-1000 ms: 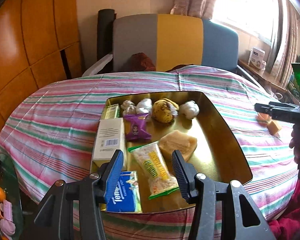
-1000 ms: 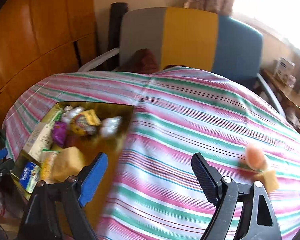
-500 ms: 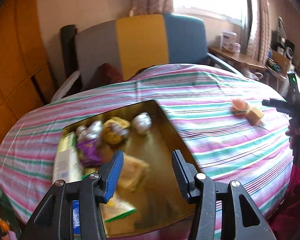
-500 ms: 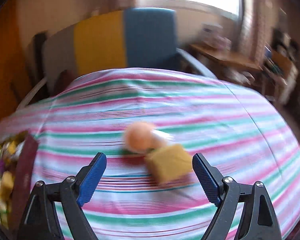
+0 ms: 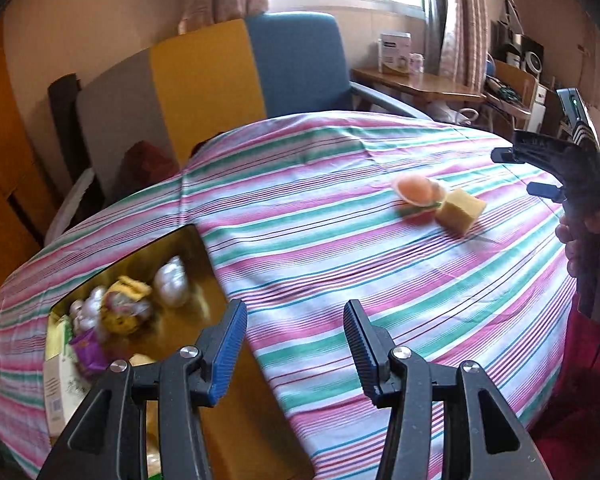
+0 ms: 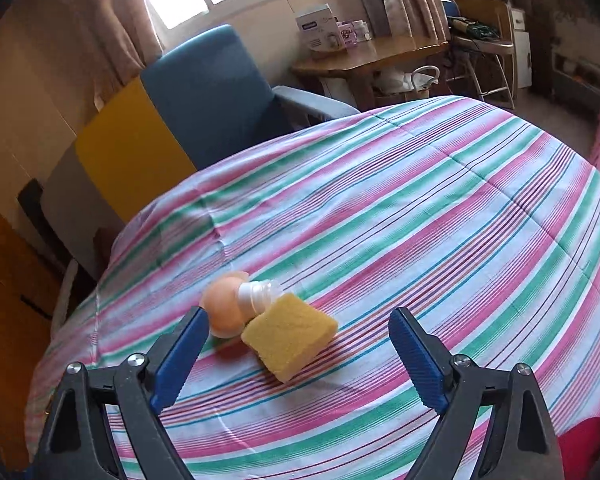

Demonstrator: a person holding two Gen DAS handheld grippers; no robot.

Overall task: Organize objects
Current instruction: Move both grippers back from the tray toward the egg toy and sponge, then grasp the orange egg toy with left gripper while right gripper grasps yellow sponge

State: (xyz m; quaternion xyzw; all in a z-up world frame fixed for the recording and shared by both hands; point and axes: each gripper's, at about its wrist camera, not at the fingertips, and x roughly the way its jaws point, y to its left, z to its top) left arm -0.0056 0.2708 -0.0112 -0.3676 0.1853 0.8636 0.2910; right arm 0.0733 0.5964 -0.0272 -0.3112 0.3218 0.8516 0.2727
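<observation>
A yellow sponge block [image 6: 290, 338] lies on the striped tablecloth, touching an orange jelly cup [image 6: 225, 307] with a clear lid. My right gripper [image 6: 294, 354] hovers just before the sponge, its jaws opening wide, with the sponge roughly between the fingertips and no pad touching it. In the left wrist view the same sponge [image 5: 460, 210] and cup [image 5: 418, 192] sit far right, near the right gripper [image 5: 516, 168] held by a hand. My left gripper [image 5: 296, 354] stands open and empty over the cloth beside the gold tray [image 5: 204, 248] of snacks.
The tray holds several wrapped snacks, a purple packet [image 5: 89, 354] and a white box [image 5: 60, 388]. A grey, yellow and blue chair [image 5: 228, 76] stands behind the table. A wooden side table [image 6: 372, 52] with boxes is at the back right.
Both views have swung right. The tray slid to the left wrist view's lower left. The sponge and cup came from the right edge to between the right gripper's jaws, which widened.
</observation>
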